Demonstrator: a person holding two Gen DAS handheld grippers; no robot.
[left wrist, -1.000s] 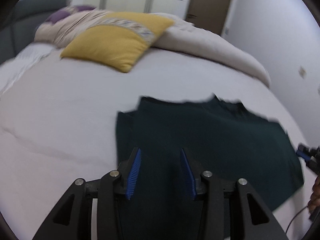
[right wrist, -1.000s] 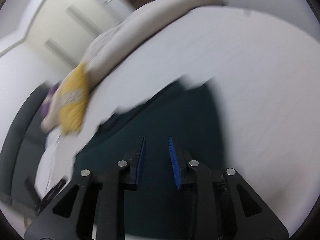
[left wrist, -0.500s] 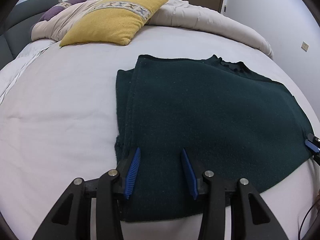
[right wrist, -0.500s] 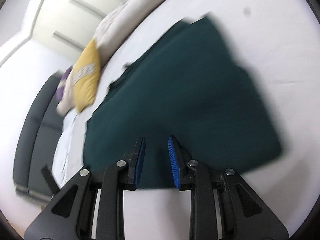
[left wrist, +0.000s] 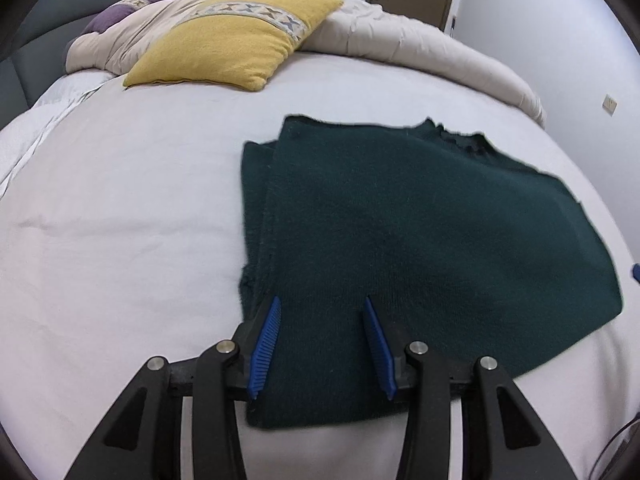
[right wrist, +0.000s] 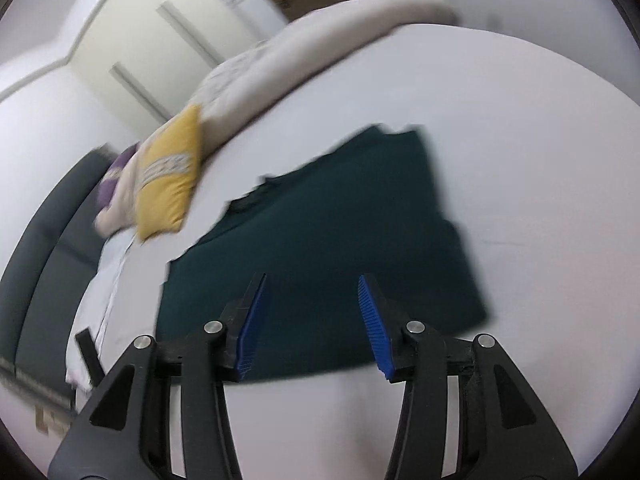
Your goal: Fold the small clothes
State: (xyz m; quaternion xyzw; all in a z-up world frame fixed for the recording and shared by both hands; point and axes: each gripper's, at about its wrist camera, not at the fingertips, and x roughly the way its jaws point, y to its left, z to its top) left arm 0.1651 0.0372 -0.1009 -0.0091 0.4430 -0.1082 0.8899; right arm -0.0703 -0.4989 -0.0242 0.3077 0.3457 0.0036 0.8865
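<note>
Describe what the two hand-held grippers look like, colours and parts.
Both look alike. The left hand-held gripper has matte black angular arms with triangular cut-outs, round silver bolt heads at the joints, and two fingers faced with ribbed bright blue pads. The right hand-held gripper has the same black frame, silver bolts and blue ribbed pads. No markings are visible.

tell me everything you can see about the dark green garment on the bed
The dark green garment looks like a soft, fuzzy knit. It lies flat on the white bed sheet, folded into a rough rectangle, with layered edges showing along one side and an uneven, notched far edge. The yellow pillow lies apart from it. The left gripper and right gripper stand open over its near edge; neither clamps the cloth, and whether either touches it cannot be told.
</note>
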